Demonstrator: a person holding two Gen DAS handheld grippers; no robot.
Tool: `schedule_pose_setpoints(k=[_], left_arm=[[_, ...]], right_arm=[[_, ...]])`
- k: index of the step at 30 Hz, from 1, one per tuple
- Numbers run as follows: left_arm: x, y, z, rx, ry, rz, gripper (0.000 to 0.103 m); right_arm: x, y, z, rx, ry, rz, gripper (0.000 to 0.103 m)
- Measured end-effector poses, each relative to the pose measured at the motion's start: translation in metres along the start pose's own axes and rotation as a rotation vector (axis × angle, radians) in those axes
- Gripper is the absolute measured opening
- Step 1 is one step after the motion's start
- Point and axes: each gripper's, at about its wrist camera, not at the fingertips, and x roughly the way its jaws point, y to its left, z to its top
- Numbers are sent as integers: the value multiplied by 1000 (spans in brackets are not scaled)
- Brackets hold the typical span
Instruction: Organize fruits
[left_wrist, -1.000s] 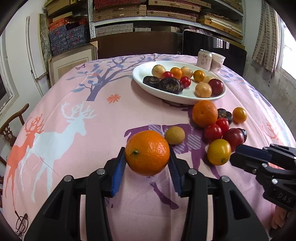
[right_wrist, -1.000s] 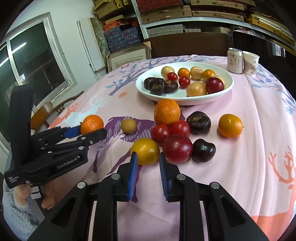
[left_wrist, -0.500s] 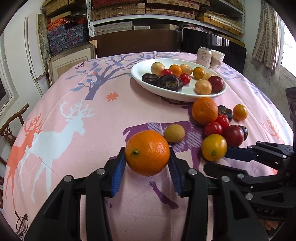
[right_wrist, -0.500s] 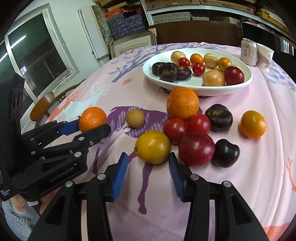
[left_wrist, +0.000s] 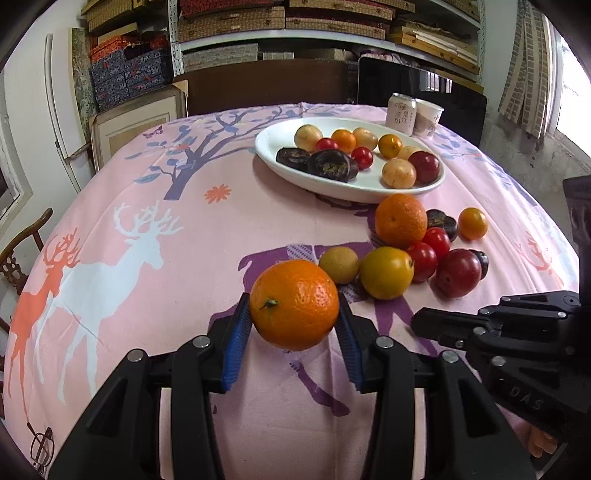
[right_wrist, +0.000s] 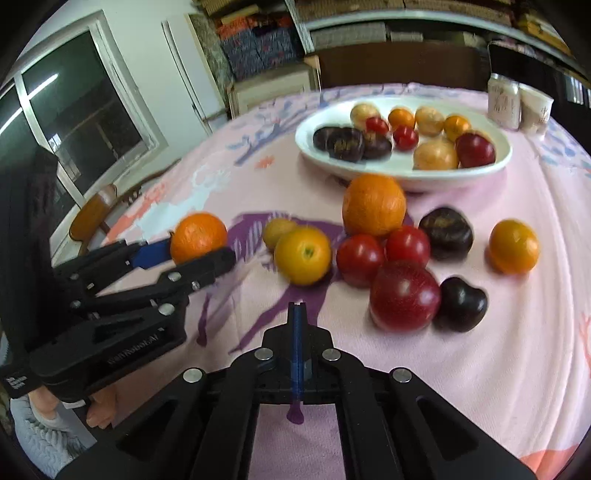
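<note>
Left gripper (left_wrist: 294, 320): blue-padded fingers clamped on either side of an orange mandarin (left_wrist: 294, 304), stem side toward the camera, fruit held clear above the pink deer-print tablecloth (left_wrist: 147, 206). Same gripper (right_wrist: 201, 254) appears at the left of the right wrist view w/ the mandarin (right_wrist: 198, 236) between its tips. Right gripper (right_wrist: 296, 306): blue pads pressed together, nothing between them, tip low over the cloth just short of a yellow-orange fruit (right_wrist: 303, 255); in the left wrist view its black body (left_wrist: 517, 332) sits at the lower right.

Loose fruit on the cloth, near side of the white oval plate (right_wrist: 495, 162): large orange (right_wrist: 373, 205) closest to the plate; small tan fruit (right_wrist: 277, 231) touching the yellow-orange fruit; two red tomatoes (right_wrist: 360, 260) side by side; big red plum (right_wrist: 405, 295) w/ a dark heart-shaped fruit (right_wrist: 463, 303) against its right side; dark round fruit (right_wrist: 446, 233) behind; small orange fruit (right_wrist: 514, 246) apart at far right.

Plate holds approx. a dozen fruits: dark ones at left, tan, red, orange ones toward the right. Drink can (left_wrist: 401, 112) and paper cup (left_wrist: 427, 117) stand touching, just beyond the plate's far rim. Right wrist view is motion-blurred.
</note>
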Motion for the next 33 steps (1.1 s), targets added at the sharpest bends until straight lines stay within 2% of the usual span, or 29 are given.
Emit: schedule_pose_setpoints(k=[2,3,4,9,13,19,22,26,30,33], left_arm=[[2,5,0,-27,13,-6,43],[2,9,1,-44,16,-9,43],[2,11,1,-53,17,-7,43],[5,9,1,-45,25,-2,43],[8,14,1,-69,40,1,43],[14,23,1,-112,67,10,43],[14,23,1,-110,67,15,44],[15,29,0,-140,73,19,44],[15,30,0,-132,73,37,43],[15,35,-1,-154,75,24,43]], right_arm=[[-1,0,1,6,-8,4,8],[-4,0,2,8,-25,8,33],[-5,0,2,9,-46,-7,49],[1,4,10,8,-59,-11,49],[13,2,18,33,-43,-26,37],[22,9,27,17,-57,-46,35],[21,8,27,20,-55,-13,38],[18,1,30,85,-69,56,39],[22,12,31,53,-69,0,37],[24,15,31,41,-72,-30,37]])
